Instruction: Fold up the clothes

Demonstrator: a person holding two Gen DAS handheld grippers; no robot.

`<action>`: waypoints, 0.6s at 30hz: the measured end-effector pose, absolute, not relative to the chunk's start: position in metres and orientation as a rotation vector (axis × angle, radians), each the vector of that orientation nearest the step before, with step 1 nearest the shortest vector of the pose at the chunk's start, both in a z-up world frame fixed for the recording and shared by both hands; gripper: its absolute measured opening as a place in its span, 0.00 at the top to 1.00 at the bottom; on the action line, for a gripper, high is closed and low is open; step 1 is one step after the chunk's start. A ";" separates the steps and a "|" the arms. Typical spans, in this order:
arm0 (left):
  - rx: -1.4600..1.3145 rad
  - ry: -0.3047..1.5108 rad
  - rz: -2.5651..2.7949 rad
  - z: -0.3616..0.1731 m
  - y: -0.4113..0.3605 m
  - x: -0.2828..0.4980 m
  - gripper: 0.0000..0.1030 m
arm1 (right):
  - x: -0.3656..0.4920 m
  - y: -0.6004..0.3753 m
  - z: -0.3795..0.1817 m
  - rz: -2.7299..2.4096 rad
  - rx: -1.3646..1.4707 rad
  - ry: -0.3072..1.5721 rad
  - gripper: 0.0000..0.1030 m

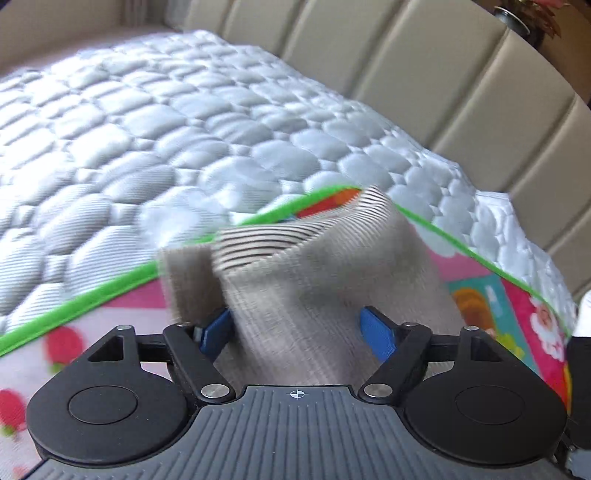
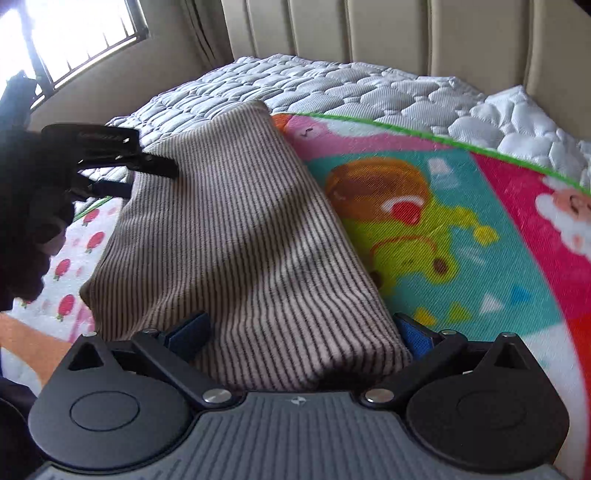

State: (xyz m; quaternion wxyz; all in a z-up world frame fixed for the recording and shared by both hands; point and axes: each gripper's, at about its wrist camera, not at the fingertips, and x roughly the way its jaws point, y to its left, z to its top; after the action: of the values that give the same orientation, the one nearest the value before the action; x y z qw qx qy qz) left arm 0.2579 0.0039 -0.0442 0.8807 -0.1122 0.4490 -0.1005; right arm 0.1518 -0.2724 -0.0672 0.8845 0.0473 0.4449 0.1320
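Note:
A beige garment with thin dark stripes (image 2: 229, 229) lies folded into a long strip on a colourful cartoon play mat (image 2: 443, 221). My right gripper (image 2: 301, 334) stands open at its near end, blue fingers wide apart with the fabric filling the gap. At the strip's far left edge, my left gripper (image 2: 122, 162) is held by a dark-gloved hand (image 2: 29, 206). In the left wrist view the garment (image 1: 332, 266) bunches up, blurred, between the spread blue fingers of the left gripper (image 1: 297, 330), which is open. The cloth partly hides the left fingertip (image 1: 218, 328).
The mat (image 1: 480, 288) has a green border and rests on a quilted white mattress (image 1: 184, 129). A padded beige headboard (image 2: 369, 29) runs behind the bed. A barred window (image 2: 74, 29) is at the upper left. A potted plant (image 1: 532, 14) sits above the headboard.

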 end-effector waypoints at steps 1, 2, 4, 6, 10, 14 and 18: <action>-0.240 0.936 -0.193 -0.042 0.011 0.248 0.18 | 0.152 -0.271 -0.067 0.262 0.117 0.935 0.00; -0.250 0.944 -0.182 -0.041 0.018 0.236 0.15 | 0.152 -0.270 -0.067 0.249 0.137 0.944 0.00; -0.273 0.974 -0.183 -0.040 0.028 0.213 0.14 | 0.148 -0.269 -0.066 0.242 0.154 0.955 0.00; -0.291 1.021 -0.215 -0.043 0.030 0.192 0.14 | 0.143 -0.267 -0.065 0.251 0.156 0.960 0.00; -0.212 1.054 -0.287 -0.047 0.010 0.161 0.13 | 0.132 -0.263 -0.062 0.269 0.158 0.972 0.00; -0.040 1.007 -0.265 -0.048 -0.001 0.149 0.07 | 0.121 -0.259 -0.060 0.289 0.161 0.982 0.00; 0.077 0.962 -0.232 -0.053 -0.002 0.142 0.02 | 0.101 -0.267 -0.037 0.244 0.169 0.834 0.01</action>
State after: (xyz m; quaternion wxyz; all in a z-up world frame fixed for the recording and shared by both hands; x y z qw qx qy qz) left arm 0.1423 -0.0025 -0.0534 0.8793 0.0370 0.4617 -0.1111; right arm 0.1012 -0.2671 -0.0365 0.9035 0.0818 0.4037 0.1181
